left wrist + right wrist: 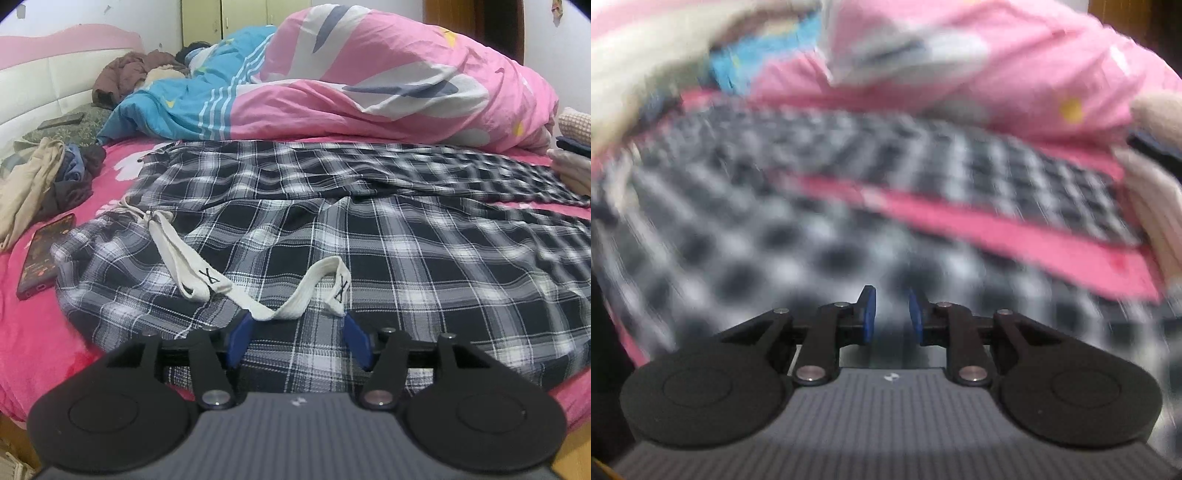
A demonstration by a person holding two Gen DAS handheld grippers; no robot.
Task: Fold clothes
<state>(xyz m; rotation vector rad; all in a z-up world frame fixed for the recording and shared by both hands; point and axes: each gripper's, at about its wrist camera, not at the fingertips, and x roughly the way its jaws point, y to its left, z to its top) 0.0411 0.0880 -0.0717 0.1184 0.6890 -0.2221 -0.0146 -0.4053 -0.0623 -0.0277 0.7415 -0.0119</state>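
Note:
Black-and-white plaid trousers lie spread across the pink bed sheet, waistband toward the left, legs running right. Their white drawstring lies loose on the fabric, its loops reaching my left gripper. That gripper is open, blue pads wide apart, low over the near edge of the trousers. In the blurred right wrist view, my right gripper is open and empty above the plaid cloth, with both legs stretching away.
A pink and blue duvet is heaped behind the trousers. A phone lies on the sheet at left, beside a pile of clothes. Folded garments sit at the right edge. A white headboard stands far left.

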